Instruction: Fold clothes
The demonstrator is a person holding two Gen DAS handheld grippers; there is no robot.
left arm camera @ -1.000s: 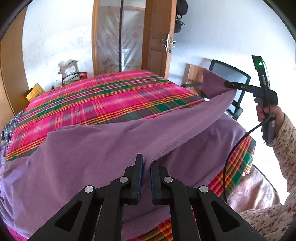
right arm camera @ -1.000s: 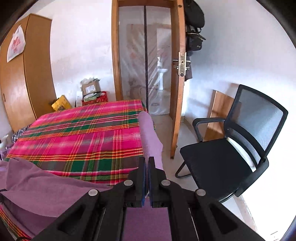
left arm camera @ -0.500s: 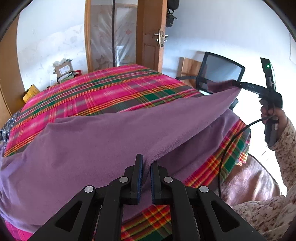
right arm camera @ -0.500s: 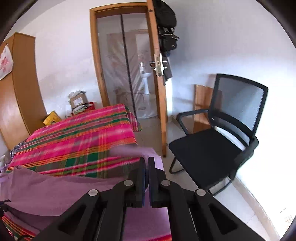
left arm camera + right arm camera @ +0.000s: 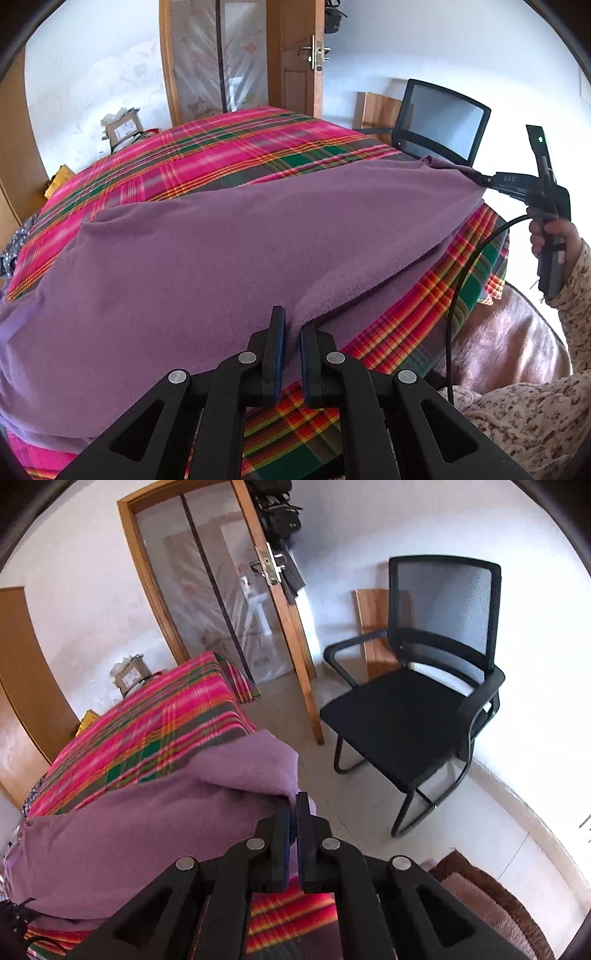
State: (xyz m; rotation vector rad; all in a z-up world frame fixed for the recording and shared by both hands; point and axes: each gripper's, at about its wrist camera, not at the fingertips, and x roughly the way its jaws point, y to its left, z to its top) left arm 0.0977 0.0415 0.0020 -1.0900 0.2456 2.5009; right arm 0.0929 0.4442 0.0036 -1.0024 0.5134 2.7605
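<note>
A purple fleece garment (image 5: 229,251) lies spread over the near half of a bed with a pink, green and orange plaid cover (image 5: 207,155). My left gripper (image 5: 292,325) is shut on the garment's near edge, low over the bed's front. My right gripper (image 5: 480,179) shows at the far right of the left wrist view, held by a hand (image 5: 554,236), shut on the garment's far corner. In the right wrist view the same gripper (image 5: 296,805) pinches the purple garment (image 5: 155,812), whose corner bunches up just ahead of the fingertips.
A black mesh office chair (image 5: 417,709) stands on the tiled floor right of the bed. An open wooden door (image 5: 284,635) and doorway lie beyond it. Cardboard boxes (image 5: 122,125) sit past the bed's far end, a brown rug (image 5: 491,897) by its near corner, a wardrobe (image 5: 22,686) on the left.
Both grippers came down toward the bed with the purple garment, and its raised fold flattened over the lower layer. The right gripper sank more and rolled.
</note>
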